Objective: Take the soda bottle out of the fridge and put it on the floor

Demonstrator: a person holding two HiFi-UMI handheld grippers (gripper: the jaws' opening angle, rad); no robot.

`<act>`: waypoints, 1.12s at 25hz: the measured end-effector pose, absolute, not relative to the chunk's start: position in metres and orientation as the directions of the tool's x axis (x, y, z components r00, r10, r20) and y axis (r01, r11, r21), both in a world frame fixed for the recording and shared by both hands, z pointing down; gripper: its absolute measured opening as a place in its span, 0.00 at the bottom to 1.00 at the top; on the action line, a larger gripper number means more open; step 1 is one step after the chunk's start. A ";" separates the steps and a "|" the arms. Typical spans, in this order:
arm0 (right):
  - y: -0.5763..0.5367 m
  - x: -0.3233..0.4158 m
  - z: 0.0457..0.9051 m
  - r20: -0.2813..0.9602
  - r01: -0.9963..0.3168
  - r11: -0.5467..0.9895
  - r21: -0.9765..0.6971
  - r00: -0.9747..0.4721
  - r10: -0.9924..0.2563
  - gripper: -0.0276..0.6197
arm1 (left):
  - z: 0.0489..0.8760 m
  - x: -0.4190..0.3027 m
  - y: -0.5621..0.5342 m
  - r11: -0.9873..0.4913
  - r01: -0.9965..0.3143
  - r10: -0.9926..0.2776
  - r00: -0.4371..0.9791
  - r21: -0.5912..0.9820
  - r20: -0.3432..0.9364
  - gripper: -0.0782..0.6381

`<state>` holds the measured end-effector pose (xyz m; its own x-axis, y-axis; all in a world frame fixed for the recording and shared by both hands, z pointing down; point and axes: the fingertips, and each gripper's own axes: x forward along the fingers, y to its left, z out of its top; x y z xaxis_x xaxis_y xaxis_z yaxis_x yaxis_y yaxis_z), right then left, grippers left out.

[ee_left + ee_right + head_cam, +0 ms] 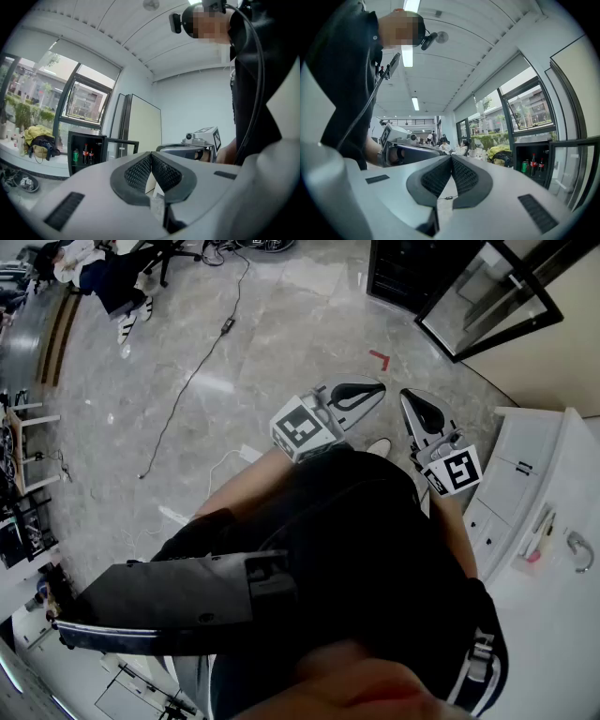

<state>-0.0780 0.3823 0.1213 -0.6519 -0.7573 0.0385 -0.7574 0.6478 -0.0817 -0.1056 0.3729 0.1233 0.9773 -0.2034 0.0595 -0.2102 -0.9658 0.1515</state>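
Facing the open fridge (70, 150) from well apart.
Holding left gripper (151, 155) and right gripper (451, 158) with jaws pressed together, empty; seeing soda bottle (85, 153) upright inside.

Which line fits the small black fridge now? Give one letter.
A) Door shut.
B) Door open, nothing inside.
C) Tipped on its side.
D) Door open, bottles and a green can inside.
D: the fridge stands upright with its door swung open, and soda bottles and a green can show inside.
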 end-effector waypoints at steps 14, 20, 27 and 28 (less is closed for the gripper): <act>0.386 -0.055 0.115 -0.003 -0.766 0.635 -0.097 -0.638 -0.770 0.06 | 0.119 -0.094 0.376 -0.964 -0.215 -0.212 0.977 0.158 0.040 0.12; 0.393 -0.039 0.114 -0.011 -0.754 0.651 -0.087 -0.653 -0.758 0.06 | 0.114 -0.076 0.384 -0.963 -0.221 -0.218 0.975 0.153 0.040 0.12; 0.401 -0.014 0.111 -0.024 -0.734 0.673 -0.097 -0.674 -0.739 0.06 | 0.113 -0.053 0.390 -0.954 -0.263 -0.257 0.965 0.144 0.058 0.12; 0.402 -0.011 0.110 -0.025 -0.728 0.679 -0.096 -0.680 -0.733 0.06 | 0.112 -0.050 0.390 -0.952 -0.270 -0.265 0.963 0.145 0.057 0.12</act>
